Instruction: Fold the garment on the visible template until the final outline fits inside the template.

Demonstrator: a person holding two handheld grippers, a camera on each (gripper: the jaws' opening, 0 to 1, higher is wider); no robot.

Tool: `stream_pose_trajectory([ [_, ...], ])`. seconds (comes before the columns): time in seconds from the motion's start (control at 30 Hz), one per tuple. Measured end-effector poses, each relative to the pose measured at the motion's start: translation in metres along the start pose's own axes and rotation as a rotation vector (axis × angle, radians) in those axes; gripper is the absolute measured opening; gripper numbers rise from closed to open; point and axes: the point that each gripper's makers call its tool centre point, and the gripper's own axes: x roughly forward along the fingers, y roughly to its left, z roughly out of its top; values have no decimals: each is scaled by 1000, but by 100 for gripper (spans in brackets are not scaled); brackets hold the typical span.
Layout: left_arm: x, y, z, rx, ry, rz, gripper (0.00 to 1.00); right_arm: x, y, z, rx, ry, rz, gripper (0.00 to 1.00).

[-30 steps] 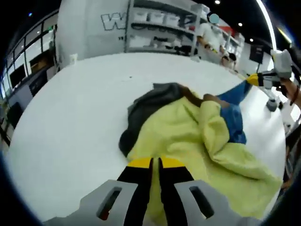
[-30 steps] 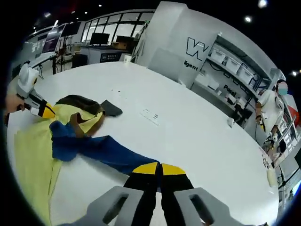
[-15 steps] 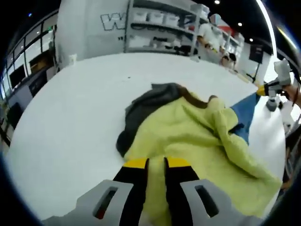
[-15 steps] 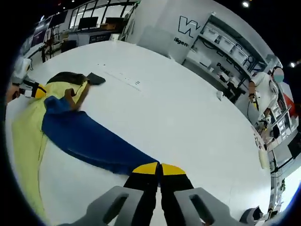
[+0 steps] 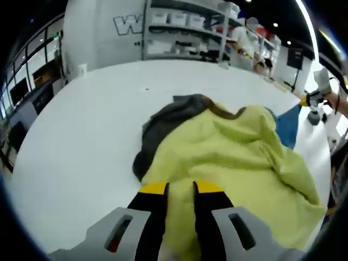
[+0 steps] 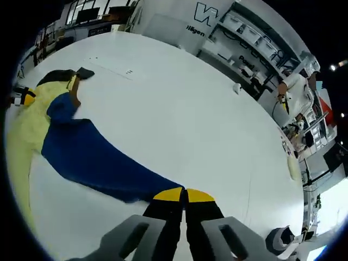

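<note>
The garment [image 5: 234,147], yellow with a blue panel [image 6: 92,160] and a dark grey part [image 5: 163,122], is lying bunched on the white table [image 5: 81,136], and no template outline is showing. It is stretching lengthwise between the two grippers. The right gripper [image 6: 185,194] is pinching the near tip of the blue panel with jaws closed, drawing it taut. The left gripper [image 5: 180,188] is sitting at the yellow edge, jaws slightly parted with fabric between them; whether it is gripping is unclear.

Left claw [image 5: 180,188] slightly parted; right claw [image 6: 185,194] closed tight
</note>
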Motion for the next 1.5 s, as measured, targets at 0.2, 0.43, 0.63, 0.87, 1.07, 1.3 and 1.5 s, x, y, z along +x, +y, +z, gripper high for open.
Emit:
stream_pose_trajectory([
  [0.2, -1, -4, -1, 8, 7, -4, 21, -1, -13, -13, 17, 25, -17, 0],
  [0.43, -2, -5, -2, 24, 12, -5, 22, -1, -35, -29, 21, 72, -54, 0],
  [0.63, -3, -4, -2, 21, 15, -1, 22, -3, -65, -46, 36, 117, -85, 0],
  [0.87, -1, -3, -1, 17, 15, 5, 23, -3, -90, -68, 89, 165, -97, 0],
  [1.07, -1, -2, -1, 18, 15, 7, 29, -3, -99, -92, 116, 204, -93, 3],
  [1.3, -2, -2, -2, 29, 18, 15, 34, -17, -114, -121, 138, 253, -113, 20],
  [1.5, -3, -2, -2, 44, 22, 21, 36, -11, -120, -123, 180, 235, -87, 28],
])
